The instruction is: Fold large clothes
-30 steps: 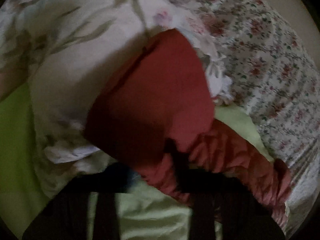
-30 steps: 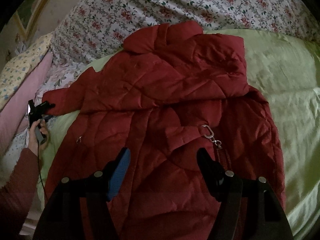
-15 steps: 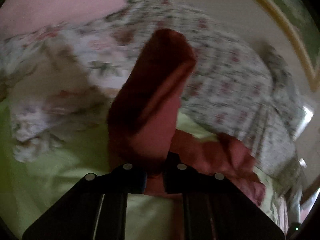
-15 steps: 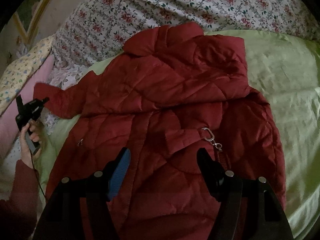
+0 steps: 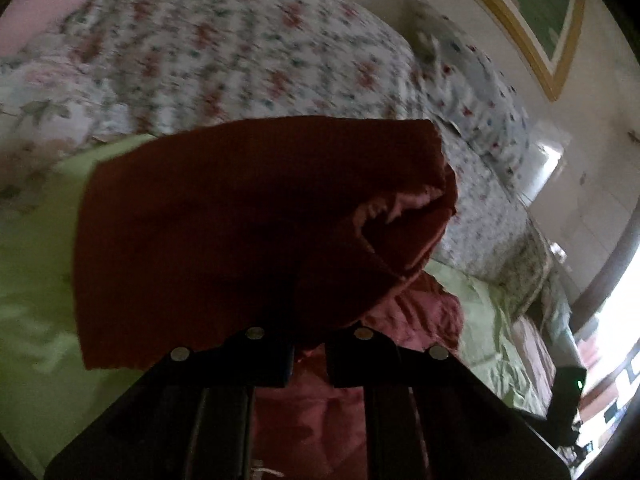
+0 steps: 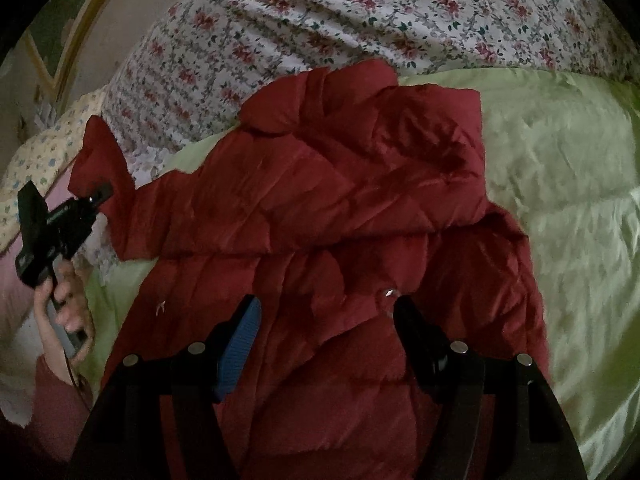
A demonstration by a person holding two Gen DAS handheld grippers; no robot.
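A red quilted jacket [image 6: 340, 208] lies spread on a light green bedspread [image 6: 560, 184]. My left gripper [image 5: 308, 344] is shut on the end of its sleeve [image 5: 240, 220], and the cuff fills the left wrist view. From the right wrist view, the sleeve [image 6: 100, 168] is raised off the bed at the far left, pinched by the left gripper [image 6: 102, 194] in a person's hand [image 6: 64, 300]. My right gripper [image 6: 324, 312] hangs open just above the jacket's body with nothing between its fingers. A metal zip pull [image 6: 390, 292] lies by its right finger.
A floral quilt [image 6: 320, 20] is heaped along the far side of the bed, with pale flowered pillows [image 6: 48, 152] at the left. A framed picture [image 5: 520, 20] hangs on the wall behind. Bare green bedspread stretches to the right of the jacket.
The left gripper has lifted the sleeve off the bed and swung it up and round, rolling as it went. The right gripper has crept slightly forward over the jacket, still open.
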